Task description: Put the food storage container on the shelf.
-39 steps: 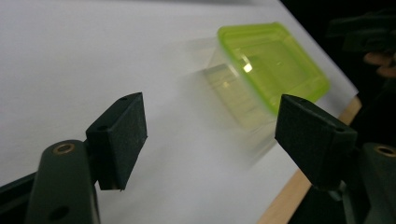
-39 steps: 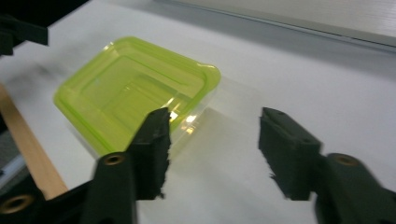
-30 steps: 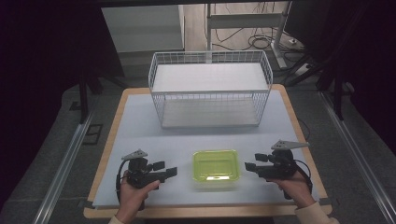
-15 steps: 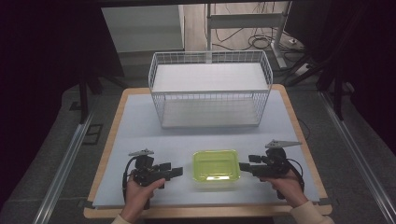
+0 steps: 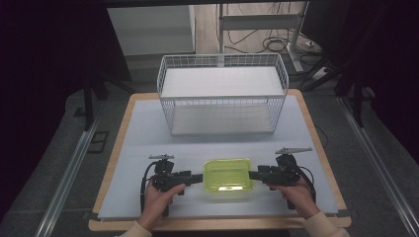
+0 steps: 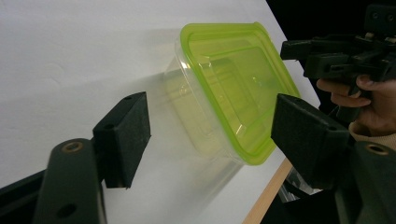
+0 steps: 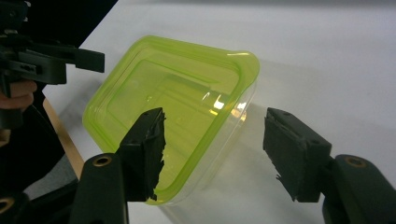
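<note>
Two-handed approach to one lidded container (image 5: 228, 175), clear-walled with a yellow-green lid, resting near the front edge of the table (image 5: 148, 133). The left gripper (image 5: 196, 177) and right gripper (image 5: 253, 174) flank its left and right ends; each has its jaws spread apart around a corner of the container, not yet closed on it. Judged progress: early, with grasp and lift remaining. One wire basket (image 5: 222, 94) stands at the far side. Count: one container, one basket, two grippers.
</note>
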Demonstrator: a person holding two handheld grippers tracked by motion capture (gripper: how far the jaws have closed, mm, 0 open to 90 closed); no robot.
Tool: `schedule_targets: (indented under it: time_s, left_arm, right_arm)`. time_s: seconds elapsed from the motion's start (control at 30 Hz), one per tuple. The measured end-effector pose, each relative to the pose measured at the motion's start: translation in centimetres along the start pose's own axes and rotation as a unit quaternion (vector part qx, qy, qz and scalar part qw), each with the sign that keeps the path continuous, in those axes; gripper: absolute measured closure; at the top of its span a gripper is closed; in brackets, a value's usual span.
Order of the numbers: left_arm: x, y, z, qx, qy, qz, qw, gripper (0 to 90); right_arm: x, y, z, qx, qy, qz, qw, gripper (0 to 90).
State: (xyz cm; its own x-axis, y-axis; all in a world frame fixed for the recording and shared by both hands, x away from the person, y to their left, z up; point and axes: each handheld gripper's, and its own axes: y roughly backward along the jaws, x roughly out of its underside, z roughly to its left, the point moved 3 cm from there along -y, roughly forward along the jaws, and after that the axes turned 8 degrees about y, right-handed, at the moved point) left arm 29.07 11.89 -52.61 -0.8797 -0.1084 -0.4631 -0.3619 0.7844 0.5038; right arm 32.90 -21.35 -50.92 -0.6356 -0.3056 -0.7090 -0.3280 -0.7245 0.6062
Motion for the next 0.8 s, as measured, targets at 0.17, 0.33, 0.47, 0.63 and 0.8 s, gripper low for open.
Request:
schedule_targets:
  time_s: [0.17, 0.33, 0.47, 0.63, 0.8]
  left_arm:
    - [-0.2, -0.8, -0.1, 0.006, 0.006, 0.009, 0.9999, 31.0]
    - [-0.3, -1.7, -0.1, 0.006, 0.011, 0.017, 0.9998, 35.4]
    - [-0.3, -2.1, 0.0, 0.001, 0.009, 0.027, 0.9996, 38.3]
    - [-0.3, -3.0, 0.0, 0.013, 0.019, 0.038, 0.9990, 52.3]
    - [-0.1, -3.4, 0.0, 0.020, 0.025, 0.046, 0.9984, 61.6]
  right_arm:
    - [0.2, -0.3, -0.2, -0.004, -0.013, 0.003, 0.9999, 41.5]
    - [0.4, -0.8, -0.4, -0.015, -0.031, 0.007, 0.9994, 45.9]
    - [0.5, -1.0, -0.4, -0.019, -0.037, 0.009, 0.9991, 48.9]
    - [0.7, -1.5, -0.4, -0.034, -0.052, 0.018, 0.9979, 57.5]
    - [0.8, -1.7, -0.5, -0.052, -0.067, 0.023, 0.9961, 66.4]
